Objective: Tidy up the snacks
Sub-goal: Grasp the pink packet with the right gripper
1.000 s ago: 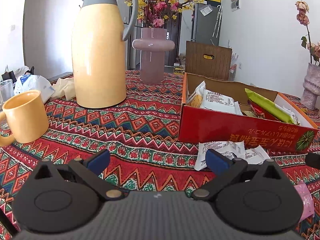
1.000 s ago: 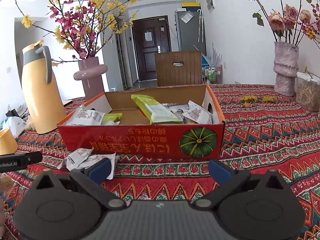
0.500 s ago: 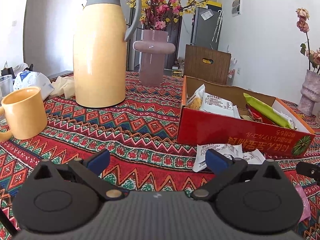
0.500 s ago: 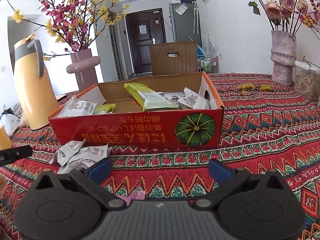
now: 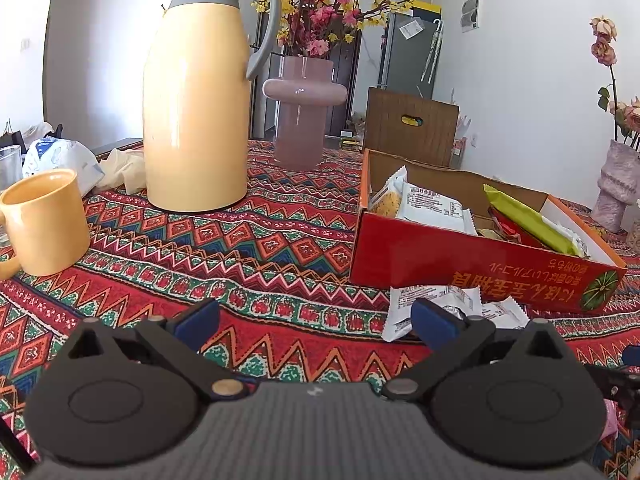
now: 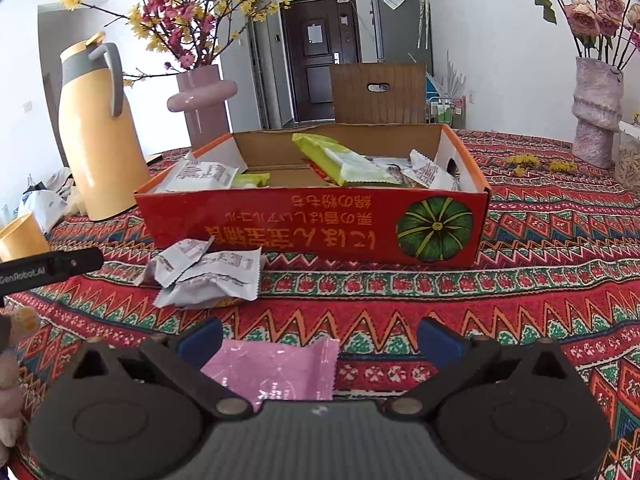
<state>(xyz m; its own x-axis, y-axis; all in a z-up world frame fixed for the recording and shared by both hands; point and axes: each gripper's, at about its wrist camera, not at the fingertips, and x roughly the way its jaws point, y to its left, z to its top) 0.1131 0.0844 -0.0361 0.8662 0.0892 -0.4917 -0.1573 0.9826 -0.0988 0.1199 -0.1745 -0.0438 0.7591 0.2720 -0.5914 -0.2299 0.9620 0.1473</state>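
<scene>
A red cardboard box (image 6: 320, 220) holds several snack packets; it also shows in the left wrist view (image 5: 460, 264). White snack packets (image 6: 208, 272) lie on the cloth in front of its left end, also seen in the left wrist view (image 5: 440, 308). A pink packet (image 6: 276, 368) lies flat on the cloth between the fingers of my right gripper (image 6: 318, 340), which is open and empty. My left gripper (image 5: 316, 320) is open and empty, left of the white packets.
A tall yellow thermos (image 5: 196, 96), a yellow mug (image 5: 44, 220) and a pink vase (image 5: 302, 116) stand to the left on the patterned tablecloth (image 5: 240, 248). Another vase (image 6: 596, 108) stands far right. A brown chair back (image 6: 378, 92) is behind the box.
Both grippers have pulled back from the box and lowered slightly. The pink packet has come into the right wrist view between the fingers. Both stay open.
</scene>
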